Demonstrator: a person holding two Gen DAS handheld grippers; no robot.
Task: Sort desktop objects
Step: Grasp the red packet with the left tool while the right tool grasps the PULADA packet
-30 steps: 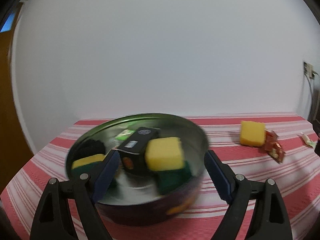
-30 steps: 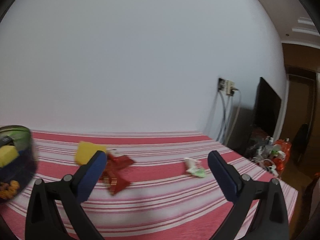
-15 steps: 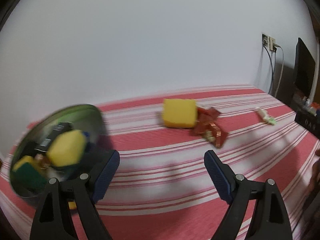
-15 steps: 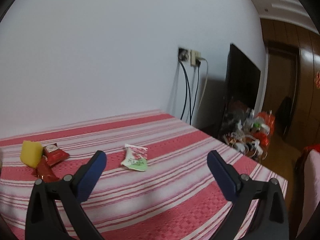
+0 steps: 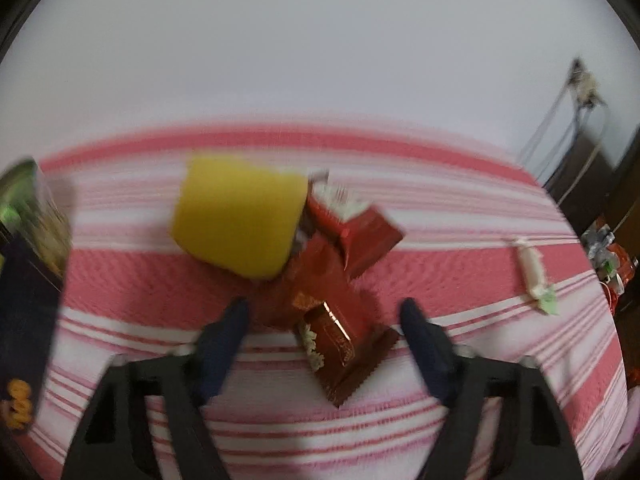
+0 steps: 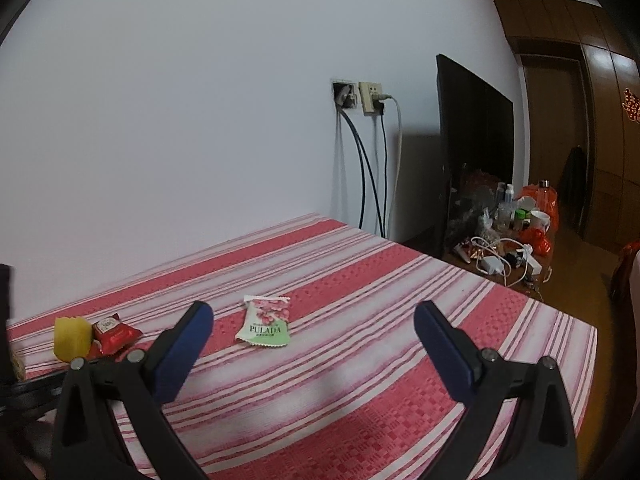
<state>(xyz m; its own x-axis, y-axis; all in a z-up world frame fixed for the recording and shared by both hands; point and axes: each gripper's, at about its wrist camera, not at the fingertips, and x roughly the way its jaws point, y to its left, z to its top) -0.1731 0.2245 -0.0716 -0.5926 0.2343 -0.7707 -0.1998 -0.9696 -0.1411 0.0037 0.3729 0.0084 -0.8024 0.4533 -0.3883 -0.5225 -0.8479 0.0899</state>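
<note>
A yellow sponge (image 5: pixel 236 224) lies on the red striped cloth (image 5: pixel 440 264), touching a pile of red snack packets (image 5: pixel 332 280). My left gripper (image 5: pixel 324 320) points down at that pile, its jaws closing. The nearest red packet (image 5: pixel 340 344) lies between the fingers and the pads are not touching it. A white and green snack packet (image 6: pixel 266 322) lies apart to the right. My right gripper (image 6: pixel 314 320) hovers open and empty just in front of it. The right wrist view has the sponge (image 6: pixel 71 336) and a red packet (image 6: pixel 114 332) at far left.
A metal bowl (image 5: pixel 24 240) with several items is at the left edge of the left wrist view. Beyond the table's right end stand a dark screen (image 6: pixel 472 148), wall sockets with cables (image 6: pixel 368 100) and a low cluttered stand (image 6: pixel 504 240).
The left gripper swung right, away from the bowl, and dipped over the sponge and red packets; its jaws have narrowed. The right gripper turned right toward the white and green packet, then held still.
</note>
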